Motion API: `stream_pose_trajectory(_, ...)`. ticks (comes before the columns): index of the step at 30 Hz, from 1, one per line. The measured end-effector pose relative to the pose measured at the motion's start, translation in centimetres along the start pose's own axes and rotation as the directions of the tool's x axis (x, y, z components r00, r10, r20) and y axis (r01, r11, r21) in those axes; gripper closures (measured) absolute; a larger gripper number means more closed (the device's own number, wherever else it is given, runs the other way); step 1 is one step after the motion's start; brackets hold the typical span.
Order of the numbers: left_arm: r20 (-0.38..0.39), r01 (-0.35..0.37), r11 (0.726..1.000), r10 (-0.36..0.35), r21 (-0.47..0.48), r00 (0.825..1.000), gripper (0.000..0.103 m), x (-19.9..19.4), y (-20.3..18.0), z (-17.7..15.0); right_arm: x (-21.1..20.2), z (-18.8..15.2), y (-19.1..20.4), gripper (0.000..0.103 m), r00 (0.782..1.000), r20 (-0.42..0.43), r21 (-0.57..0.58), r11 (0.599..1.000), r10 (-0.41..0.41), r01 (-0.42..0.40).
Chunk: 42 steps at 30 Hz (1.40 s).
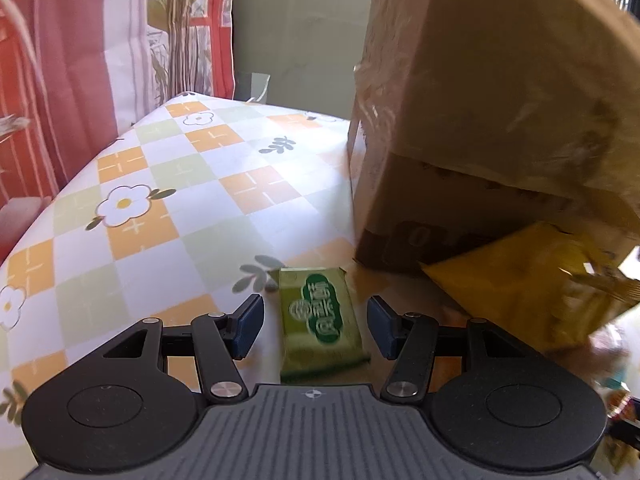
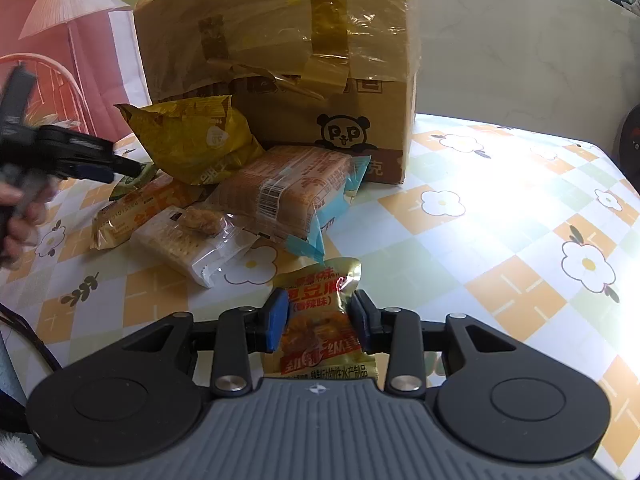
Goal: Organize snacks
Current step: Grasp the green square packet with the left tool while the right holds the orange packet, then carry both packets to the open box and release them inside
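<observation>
Nearest to me, my right claw (image 2: 320, 320) has its blue pads pressed against both sides of a gold and orange snack packet (image 2: 322, 320) printed with red characters; the packet's top edge pokes out past the fingertips, and its lower end lies close under the camera. It sits above the checked flower-print table (image 2: 500, 240), toward the near edge.

My left claw (image 1: 316, 326) stands moderately wide, with a small green snack packet (image 1: 320, 316) lying flat on the table between its fingers; I see a gap on each side, so the pads do not touch it. In the right wrist view that claw comes in from the left edge of the table, with a hand (image 2: 20, 216) behind it, blurred.

Just beyond is the heap of snacks: a clear-wrapped cracker pack (image 2: 188, 244), an orange bar wrapper (image 2: 136, 212), a large brown biscuit pack (image 2: 288, 192) lying on a light blue packet (image 2: 352, 178), and a crumpled yellow bag (image 2: 192, 144) leaning on top at the back.

Behind the heap stands a taped cardboard box (image 2: 280, 40) with a panda logo, touching the pile.

Farthest off, a red patterned curtain (image 1: 60, 80) hangs past the table's far left corner.
</observation>
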<state>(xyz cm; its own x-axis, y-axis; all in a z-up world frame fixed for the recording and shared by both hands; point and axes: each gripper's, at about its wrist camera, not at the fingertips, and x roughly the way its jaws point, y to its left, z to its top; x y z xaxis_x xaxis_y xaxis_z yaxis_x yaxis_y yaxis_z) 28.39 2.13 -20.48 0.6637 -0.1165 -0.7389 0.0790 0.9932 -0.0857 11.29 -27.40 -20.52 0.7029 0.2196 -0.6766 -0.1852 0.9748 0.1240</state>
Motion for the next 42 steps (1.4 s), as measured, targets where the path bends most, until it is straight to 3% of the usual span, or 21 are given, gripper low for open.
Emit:
stream_pose_trajectory(2, -0.006, -0.008, 1.0, 0.008, 0.008, 1.0, 0.046, 0.7, -0.2, 0.2, 0.0, 0.0, 0.0, 0.066, 1.0, 0.0, -0.001, 1.0, -0.002, 0.002)
stream_pose_trajectory(3, -0.005, -0.006, 1.0, 0.006, 0.019, 1.0, 0.058, 0.9, -0.3, 0.2, 0.0, 0.0, 0.0, 0.066, 1.0, 0.0, -0.001, 1.0, -0.002, 0.002)
stream_pose_trajectory(4, -0.003, -0.006, 0.999, 0.006, 0.036, 1.0, 0.062, 1.0, -0.5, 0.1, 0.0, 0.0, 0.0, 0.066, 1.0, 0.0, -0.001, 1.0, -0.002, 0.002)
stream_pose_trajectory(23, -0.01, 0.078, 0.995, -0.078, 0.059, 0.997, 0.063, -5.2, 0.0, -6.5, 0.4, 0.1, 0.4, 0.06, 0.999, -0.012, -0.035, 0.999, -0.032, 0.032)
stream_pose_trajectory(30, -0.012, 0.076, 0.995, -0.076, 0.064, 0.997, 0.063, -5.6, -0.2, -6.8, 0.7, 0.1, 1.3, 0.055, 0.998, -0.021, -0.094, 0.994, -0.059, 0.057)
stream_pose_trajectory(34, -0.01, 0.094, 0.995, -0.094, 0.039, 0.996, 0.063, -6.0, 0.1, -7.1, 0.5, 0.0, 1.4, 0.062, 0.999, -0.018, -0.098, 0.994, -0.049, 0.047)
stream_pose_trajectory(42, 0.069, 0.077, 0.996, -0.081, 0.048, 0.994, 0.063, -8.7, 0.3, -6.2, -1.8, 0.6, 0.4, 0.068, 0.998, 0.042, -0.032, 0.998, -0.044, 0.045)
